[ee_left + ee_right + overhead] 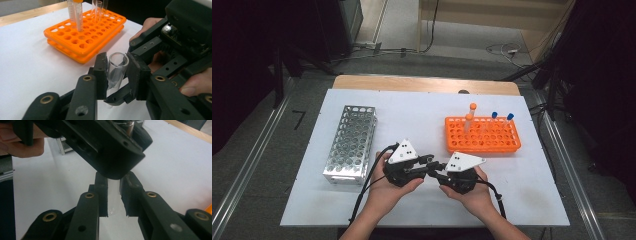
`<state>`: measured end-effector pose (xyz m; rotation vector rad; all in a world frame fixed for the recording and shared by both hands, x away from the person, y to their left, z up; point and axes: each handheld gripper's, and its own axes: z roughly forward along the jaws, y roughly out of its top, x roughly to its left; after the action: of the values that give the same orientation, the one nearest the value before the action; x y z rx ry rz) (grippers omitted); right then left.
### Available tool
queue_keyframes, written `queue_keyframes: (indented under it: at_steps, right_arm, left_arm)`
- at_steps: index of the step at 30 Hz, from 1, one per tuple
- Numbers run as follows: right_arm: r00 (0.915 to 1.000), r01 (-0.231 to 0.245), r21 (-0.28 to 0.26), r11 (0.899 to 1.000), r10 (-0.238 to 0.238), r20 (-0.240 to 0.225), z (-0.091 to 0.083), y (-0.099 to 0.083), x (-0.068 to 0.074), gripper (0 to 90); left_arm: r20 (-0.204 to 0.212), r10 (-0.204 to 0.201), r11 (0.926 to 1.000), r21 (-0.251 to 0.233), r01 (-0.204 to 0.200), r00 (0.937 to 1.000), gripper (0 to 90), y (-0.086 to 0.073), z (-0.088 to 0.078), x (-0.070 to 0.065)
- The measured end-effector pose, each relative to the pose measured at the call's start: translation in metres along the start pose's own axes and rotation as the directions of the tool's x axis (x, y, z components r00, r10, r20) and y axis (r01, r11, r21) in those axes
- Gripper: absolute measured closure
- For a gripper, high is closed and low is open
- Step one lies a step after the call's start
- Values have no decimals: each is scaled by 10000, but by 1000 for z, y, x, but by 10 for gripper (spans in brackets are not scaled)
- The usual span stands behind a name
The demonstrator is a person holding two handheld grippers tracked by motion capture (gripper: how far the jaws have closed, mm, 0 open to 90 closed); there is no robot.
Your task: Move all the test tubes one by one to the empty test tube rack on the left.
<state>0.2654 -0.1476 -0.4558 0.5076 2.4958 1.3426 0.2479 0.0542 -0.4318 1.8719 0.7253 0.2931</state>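
Your two grippers meet at the lower centre of the high view, on the white table (362, 210), with a clear glass tube (117, 70) shared between them. In the left gripper view, the left gripper (117, 75) has its jaws together on that tube just under its open rim; the pads sit against the glass on both sides. In the right gripper view, the right gripper (113, 195) is clamped on the same tube lower down, and the glass shows faintly between its pads.

The relation that matters: the tube's long axis runs from one gripper to the other, mouth toward the left gripper's camera, closed end toward the right gripper.

The orange rack (482, 135) lies to the upper right of both grippers in the high view, nearer your right hand (469, 192). The metal rack (351, 142) stands at the left, nearer your left hand (387, 192).

Judgement: with both grips on, one must let go before the tube can travel; whichever hand keeps it should turn the tube upright before seeking a hole.
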Motion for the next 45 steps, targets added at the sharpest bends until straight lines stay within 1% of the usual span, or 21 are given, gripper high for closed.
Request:
queue_keyframes:
  at_steps: [10,15,18,19,20,24,25,26,27,28,29,30,33,34,35,36,40,41,43,44,45]
  right_arm:
    - [10000,-62,-72,10000,62,-34,1,0,-1,726]
    - [9998,-152,-331,9993,155,107,-5,0,-7,529]
    - [9979,-514,-495,9975,533,374,-13,-1,-15,391]
    - [9979,-514,-495,9975,533,374,-13,-1,-15,391]
    - [9963,-727,-627,9954,753,413,-20,-2,-21,297]
    - [9939,-885,-815,9927,934,579,-31,-8,-28,215]
    - [9916,-981,-814,9918,1044,765,-39,-13,-33,121]
    - [9891,-1129,-833,9901,1199,851,-43,-16,-36,80]
    - [9891,-1129,-833,9901,1199,851,-43,-16,-36,80]
    - [9837,-1480,-1000,9839,1569,877,-52,-24,-43,23]
    - [9837,-1480,-1000,9839,1569,877,-52,-24,-43,23]
    - [9771,-1825,-1154,9764,1932,896,-61,-32,-52,1]
    - [9705,-2013,-1339,9703,2161,1071,-77,-40,-60,0]
    - [9705,-2013,-1339,9703,2161,1071,-77,-40,-60,0]
    - [9639,-2133,-1462,9660,2325,1297,-89,-46,-64,0]
    - [9639,-2133,-1462,9660,2325,1297,-89,-46,-64,0]
    - [9468,-2331,-1756,9565,2644,1833,-107,-62,-72,0]
    - [9461,-2254,-1749,9584,2582,1954,-109,-65,-73,0]
    - [9438,-2235,-1753,9588,2578,2068,-111,-67,-74,0]
    - [9416,-2393,-1911,9520,2755,1935,-116,-70,-76,0]
    - [9416,-2393,-1911,9520,2755,1935,-116,-70,-76,0]
  left_arm:
    - [-254,103,9999,-5,-104,9996,759,2,-1,2]
    - [-428,-41,9998,-202,32,9991,760,9,-9,10]
    - [-525,-181,9993,-336,163,9985,760,12,-14,18]
    - [-525,-181,9993,-336,163,9985,760,12,-14,18]
    - [-612,-238,9990,-397,214,9978,760,12,-15,21]
    - [-788,-400,9979,-535,358,9961,760,14,-21,32]
    - [-845,-436,9977,-557,390,9955,760,15,-22,34]
    - [-917,-464,9974,-588,411,9947,760,15,-23,37]
    - [-970,-473,9973,-597,416,9942,760,15,-24,39]
    - [-1046,-488,9974,-576,430,9933,760,16,-25,42]
    - [-1116,-495,9976,-528,439,9925,760,17,-26,46]
    - [-1149,-517,9977,-503,461,9920,760,17,-27,49]
    - [-1316,-537,9976,-502,474,9898,760,22,-32,57]
    - [-1400,-492,9979,-487,427,9889,760,24,-34,59]
    - [-1482,-497,9978,-510,426,9877,760,25,-36,61]
    - [-1551,-450,9981,-487,379,9869,760,27,-38,64]
    - [-1887,-626,9969,-590,523,9800,761,30,-43,75]
    - [-2056,-634,9970,-563,529,9766,760,30,-44,81]
    - [-2095,-663,9969,-559,558,9756,760,30,-45,84]
    - [-2157,-705,9965,-588,591,9739,760,31,-46,87]
    - [-2189,-797,9957,-636,673,9725,760,31,-48,91]
